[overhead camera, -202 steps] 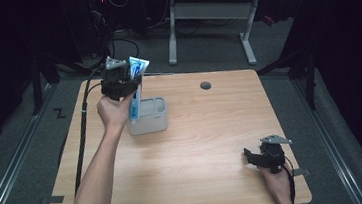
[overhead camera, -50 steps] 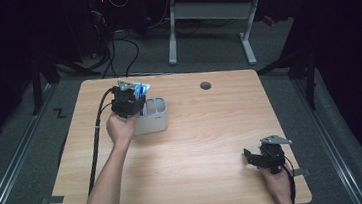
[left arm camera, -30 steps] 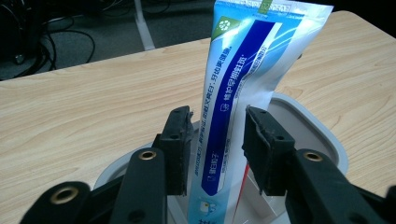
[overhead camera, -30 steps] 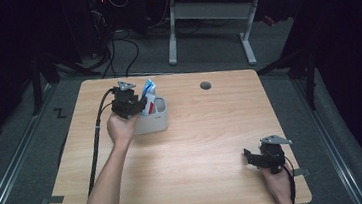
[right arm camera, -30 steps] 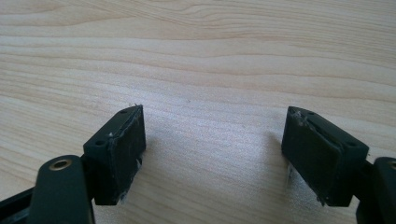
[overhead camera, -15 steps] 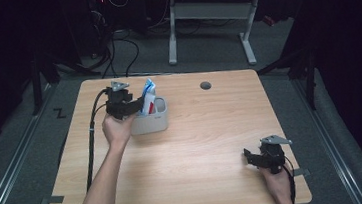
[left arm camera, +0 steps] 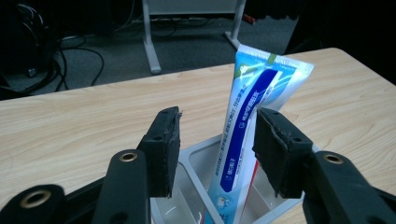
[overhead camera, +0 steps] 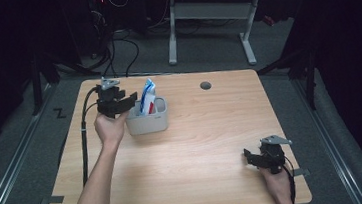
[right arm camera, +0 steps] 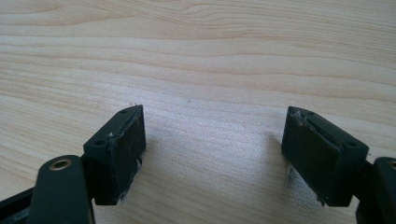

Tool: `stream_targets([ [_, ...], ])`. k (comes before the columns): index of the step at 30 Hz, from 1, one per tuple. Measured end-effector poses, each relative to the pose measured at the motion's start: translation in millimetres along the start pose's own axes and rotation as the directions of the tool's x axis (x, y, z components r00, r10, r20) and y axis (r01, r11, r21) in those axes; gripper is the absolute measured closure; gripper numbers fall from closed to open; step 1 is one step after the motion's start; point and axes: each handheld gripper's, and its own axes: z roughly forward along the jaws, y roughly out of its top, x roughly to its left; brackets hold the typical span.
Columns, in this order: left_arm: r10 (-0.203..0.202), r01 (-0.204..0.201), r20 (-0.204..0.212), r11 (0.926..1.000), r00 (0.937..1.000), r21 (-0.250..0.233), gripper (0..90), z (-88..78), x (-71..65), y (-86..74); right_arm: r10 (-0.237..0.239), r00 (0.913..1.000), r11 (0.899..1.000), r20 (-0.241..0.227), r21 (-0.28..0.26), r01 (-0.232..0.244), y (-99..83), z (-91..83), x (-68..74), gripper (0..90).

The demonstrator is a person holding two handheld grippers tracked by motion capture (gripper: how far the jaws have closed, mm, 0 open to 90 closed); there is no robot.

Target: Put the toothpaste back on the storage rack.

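The left gripper [left arm camera: 215,140] is holding its fingers [left arm camera: 163,144] apart, having just been opening, and the toothpaste tube [left arm camera: 247,126] is standing between them, seemingly free of both pads, though its closeness to the right-hand one is hard to judge. The tube is white and blue with a red band low down, leaning slightly, its flat crimped end uppermost, its lower end sitting in a grey holder [overhead camera: 147,123] near the table's [overhead camera: 191,181] far left corner. The right gripper [right arm camera: 212,154] is resting with fingers wide apart over bare wood near the front right edge, well apart from the holder, with broad open table lying between.
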Motion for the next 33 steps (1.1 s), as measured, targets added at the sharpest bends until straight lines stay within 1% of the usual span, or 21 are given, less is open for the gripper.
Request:
stream_targets([
  [1,-0.003,0.003,-0.003,1.0,1.0,-0.008,51.2,-4.1,1.2,1.0,0.0,1.0,1.0,0.0,0.0,0.0,0.0,0.0,0.0,21.6],
  [7,0.005,-0.005,-0.009,0.9998,0.9999,-0.02,51.3,-12.3,3.9,2.5,0.0,1.0,1.0,0.0,0.0,0.0,0.0,-0.1,0.1,21.6],
  [14,-0.015,0.014,-0.011,0.9987,0.9998,-0.049,51.3,-26.2,11.8,3.0,0.001,1.0,1.0,0.0,0.002,-0.001,-0.1,-0.2,0.2,21.6],
  [20,-0.017,0.017,-0.013,0.9981,0.9998,-0.059,51.3,-34.0,15.5,2.0,0.002,1.0,1.0,0.0,0.001,-0.002,-0.1,-0.2,0.2,21.6],
  [22,-0.021,0.02,-0.016,0.9974,0.9996,-0.069,51.4,-39.1,17.7,0.5,0.001,1.0,1.0,0.0,0.001,-0.001,-0.1,-0.2,0.2,21.6],
  [30,-0.031,0.029,-0.03,0.9963,0.9991,-0.081,51.6,-48.1,24.0,-1.3,0.002,1.0,1.0,-0.001,0.001,-0.002,-0.1,-0.2,0.2,21.6],
  [33,-0.037,0.035,-0.027,0.9954,0.9989,-0.089,51.6,-50.2,24.9,-1.8,0.001,1.0,1.0,0.0,0.001,-0.001,-0.1,-0.2,0.2,21.6],
])
